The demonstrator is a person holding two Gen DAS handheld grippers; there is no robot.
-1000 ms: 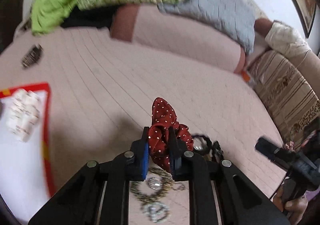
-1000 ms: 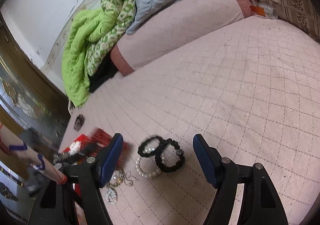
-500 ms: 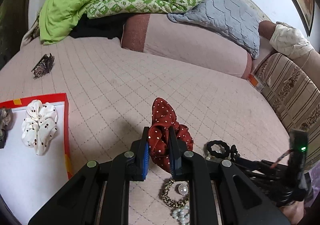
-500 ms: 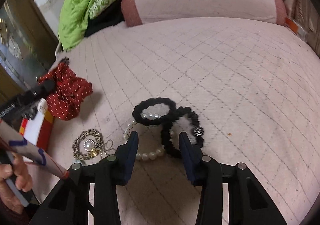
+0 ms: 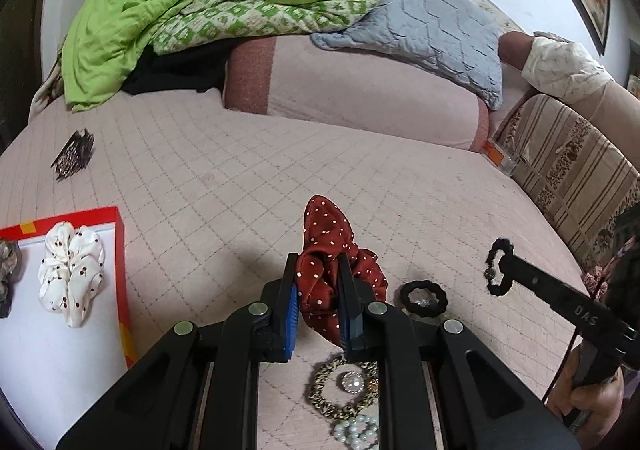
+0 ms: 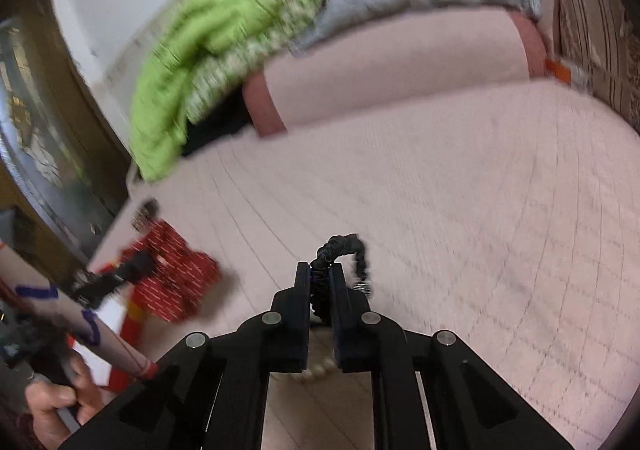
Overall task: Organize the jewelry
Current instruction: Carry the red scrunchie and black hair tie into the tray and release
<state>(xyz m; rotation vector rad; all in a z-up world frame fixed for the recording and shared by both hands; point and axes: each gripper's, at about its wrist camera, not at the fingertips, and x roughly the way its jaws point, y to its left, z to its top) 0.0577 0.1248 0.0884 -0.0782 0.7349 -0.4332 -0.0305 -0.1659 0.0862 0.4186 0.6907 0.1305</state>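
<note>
Left gripper [image 5: 318,282]: clamped on the red scrunchie [image 5: 332,250], blue pads pressing it from both sides; the dotted cloth bulges up and forward past the tips, clear of the bed.
Right gripper [image 6: 321,278]: clenched on the black band [image 6: 344,248]; the loop arches up and to the right of the tips, a small metal bead hanging at its right end. In the left view the band [image 5: 498,268] hangs off that gripper's tip, well right of the left claw.
Second black band [image 5: 423,292]: flat on the quilt [image 5: 240,177], just right of the left claw's tips.
Gold chain [image 5: 340,390]: on the quilt under the left claw, partly hidden by its frame, a round stone inside the ring.
Pearls [image 5: 356,432]: below the chain, at the bottom edge; a few also show between the right claw's fingers [image 6: 316,370].
Red box [image 5: 120,250]: left of the left claw, white floor inside.
White scrunchie [image 5: 72,274]: lying in the box.
Hair clip [image 5: 74,153]: far ahead-left on the quilt.
Right view: motion-blurred.
</note>
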